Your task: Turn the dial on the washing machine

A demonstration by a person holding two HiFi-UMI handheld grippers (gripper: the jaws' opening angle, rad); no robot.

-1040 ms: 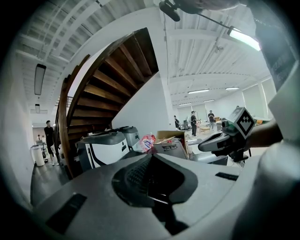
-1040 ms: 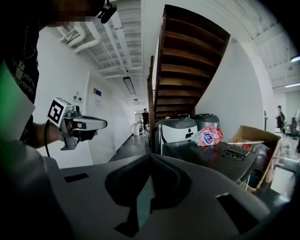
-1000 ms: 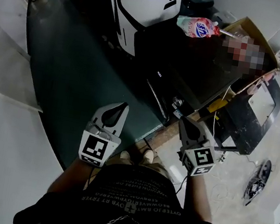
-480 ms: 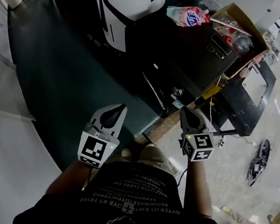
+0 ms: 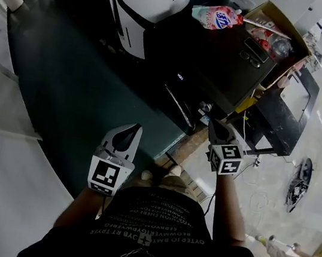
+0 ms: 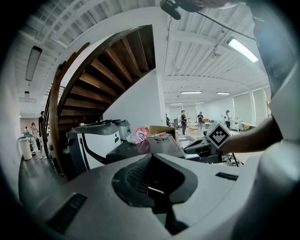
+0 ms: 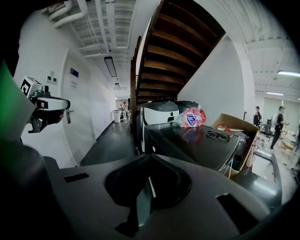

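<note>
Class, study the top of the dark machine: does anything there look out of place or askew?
Two things seem stray. A pair of glasses lies loose on top of the dark machine, and a pink pouch lies slumped on its side at the far end. Nothing looks spilled or damaged.

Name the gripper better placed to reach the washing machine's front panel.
Right. The right gripper sits beside the washing machine's front edge, pointing at it; the left gripper hangs farther off, over the dark floor. Both are shut and empty.
</note>
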